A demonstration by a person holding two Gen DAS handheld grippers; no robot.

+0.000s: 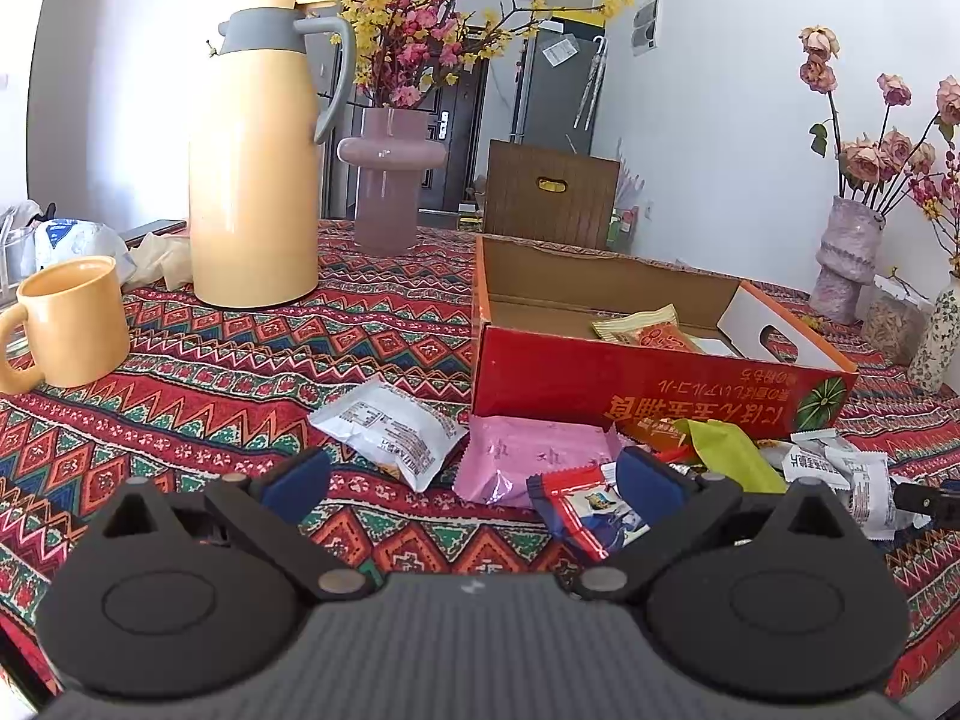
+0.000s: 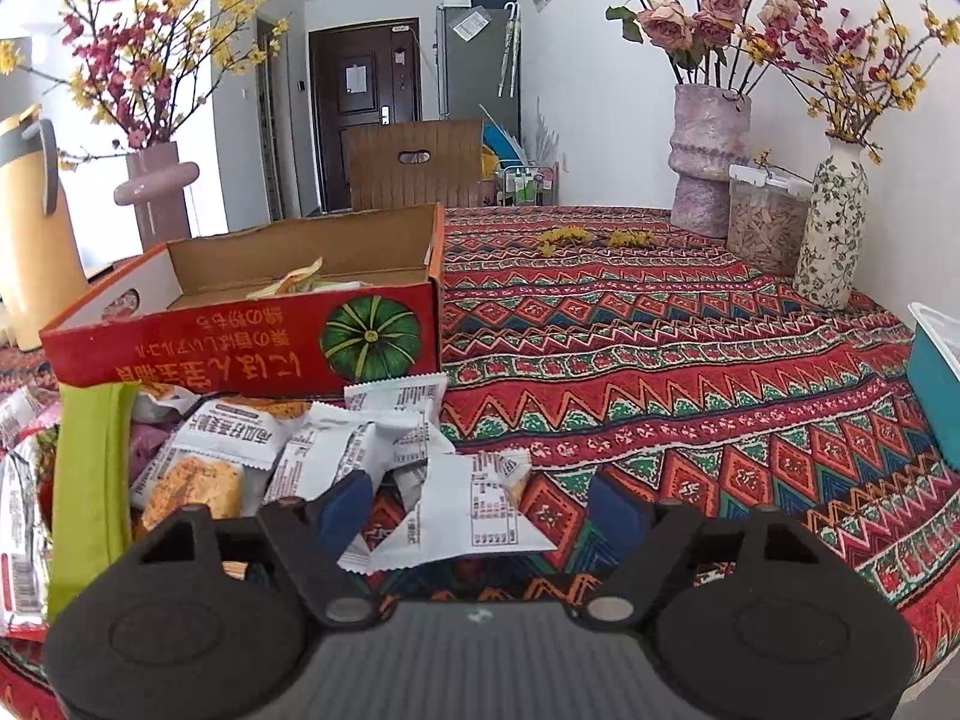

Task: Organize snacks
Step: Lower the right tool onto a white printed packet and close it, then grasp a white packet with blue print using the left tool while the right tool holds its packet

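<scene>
A red cardboard box (image 1: pixel 660 384) stands open on the patterned tablecloth, with a few snack packets (image 1: pixel 645 330) inside; it also shows in the right wrist view (image 2: pixel 240 348). Loose snack packets lie in front of it: a white one (image 1: pixel 390 426), a pink one (image 1: pixel 534 456), a red-blue one (image 1: pixel 591 507), a green one (image 1: pixel 735 456). My left gripper (image 1: pixel 474 480) is open, low over the cloth, with the pink packet between its fingers. My right gripper (image 2: pixel 480 504) is open around a white packet (image 2: pixel 474 510). More white packets (image 2: pixel 312 450) and a green one (image 2: pixel 90 480) lie to its left.
A yellow thermos jug (image 1: pixel 252 180), a yellow mug (image 1: pixel 72 324) and a pink vase (image 1: pixel 387 180) stand left of the box. Vases (image 2: pixel 708 162) (image 2: pixel 834 228), a jar (image 2: pixel 762 228) and a teal container (image 2: pixel 936 384) stand at the right. A wooden chair (image 1: pixel 549 192) is behind the table.
</scene>
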